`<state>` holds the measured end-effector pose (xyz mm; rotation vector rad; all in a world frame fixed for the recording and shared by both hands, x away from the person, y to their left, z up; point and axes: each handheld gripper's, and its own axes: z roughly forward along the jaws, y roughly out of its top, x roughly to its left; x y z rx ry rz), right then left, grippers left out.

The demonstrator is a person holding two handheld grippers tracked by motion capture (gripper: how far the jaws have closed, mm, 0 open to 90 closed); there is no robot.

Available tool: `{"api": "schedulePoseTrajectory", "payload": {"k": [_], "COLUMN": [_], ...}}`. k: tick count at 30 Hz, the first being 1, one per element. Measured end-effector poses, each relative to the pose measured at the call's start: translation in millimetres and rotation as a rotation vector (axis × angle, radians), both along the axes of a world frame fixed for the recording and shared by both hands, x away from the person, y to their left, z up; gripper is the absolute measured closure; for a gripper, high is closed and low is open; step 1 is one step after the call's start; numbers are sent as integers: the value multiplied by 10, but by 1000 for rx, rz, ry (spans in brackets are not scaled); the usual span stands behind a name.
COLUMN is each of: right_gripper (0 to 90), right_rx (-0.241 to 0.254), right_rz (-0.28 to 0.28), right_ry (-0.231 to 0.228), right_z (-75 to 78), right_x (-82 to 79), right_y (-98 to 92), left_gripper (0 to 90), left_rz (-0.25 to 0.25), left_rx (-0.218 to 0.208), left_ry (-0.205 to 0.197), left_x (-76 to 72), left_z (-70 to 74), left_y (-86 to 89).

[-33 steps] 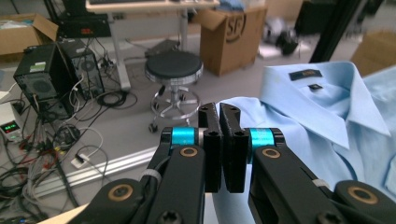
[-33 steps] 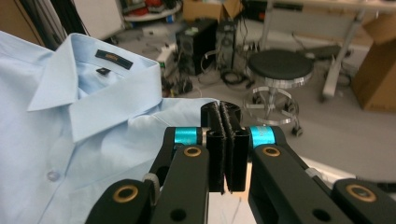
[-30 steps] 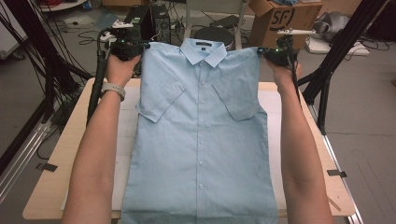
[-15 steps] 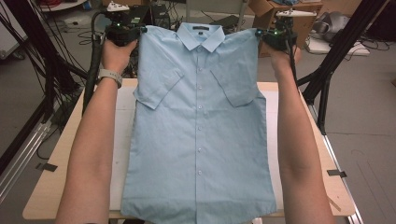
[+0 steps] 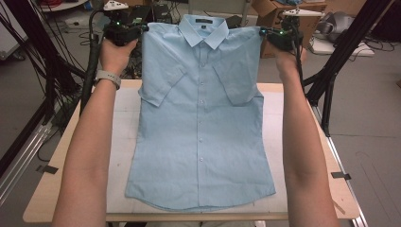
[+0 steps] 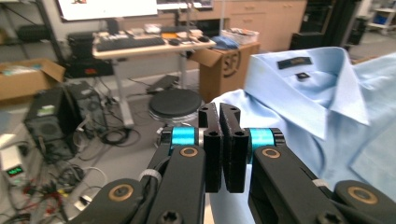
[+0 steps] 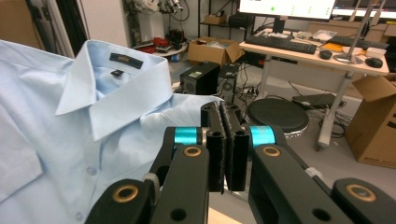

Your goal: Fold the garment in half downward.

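while the left claw (image 5: 142,29) pinches one shoulder seam of a light blue short-sleeved button-up cotton shirt (image 5: 201,127), its jaws pressed together on a thin fold of cloth, a person holds the garment up by its top corners over the pale wooden worktop (image 5: 302,118). at centre the shirt hangs front-out, collar up and sleeves folded inward, its hem trailing on the white mat (image 5: 120,156) that covers the worktop. at right the right claw (image 5: 261,32) grips the other shoulder the same way, jaws clamped on fabric. by the look of it the step in hand is lifting and spreading the shirt; the next move likely calls for both hands to travel level and together, so the cloth stays taut and lands flat. the shirt's back is hidden, the pinched cloth is barely visible between the pads (image 6: 226,140), and both forearms are cut off at the bottom edge.
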<state>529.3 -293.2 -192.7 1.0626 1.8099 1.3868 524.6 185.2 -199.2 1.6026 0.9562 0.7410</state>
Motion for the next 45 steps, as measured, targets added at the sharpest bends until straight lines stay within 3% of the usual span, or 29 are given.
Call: {"api": "schedulePoseTrajectory", "payload": {"k": [4, 11, 14, 16, 18, 22, 30, 35, 42, 45], "right_gripper": [891, 891, 891, 891, 891, 891, 892, 892, 891, 892], "right_rx": [15, 24, 13, 13, 21, 20, -9, -39, -47, -62], "right_rz": [27, 93, 124, 140, 163, 203, 266, 278, 328, 357], "right_ry": [16, 43, 60, 61, 65, 71, 91, 114, 125, 135], "right_z": [-17, -96, -144, -173, -198, -238, -347, -422, -607, -707], "right_x": [-95, -303, -394, -463, -530, -671, -989, -1192, -1432, -1512], "right_y": [-29, -73, -86, -99, -111, -120, -60, 25, 35, 26], "left_gripper": [882, 880, 880, 880, 880, 880, 880, 880, 880, 879], "left_rz": [-26, -74, -96, -96, -110, -134, -173, -219, -257, -277], "left_rx": [-28, 2, -42, -37, -64, -79, -86, -83, -104, -91], "left_ry": [12, 53, 50, 60, 59, 72, 98, 115, 134, 149], "left_x": [-110, -316, -408, -453, -521, -646, -915, -1099, -1358, -1461], "left_z": [-12, -89, -143, -177, -233, -327, -513, -666, -856, -955], "left_y": [-3, -32, -15, -11, -2, -3, -54, -100, -70, -68]}}
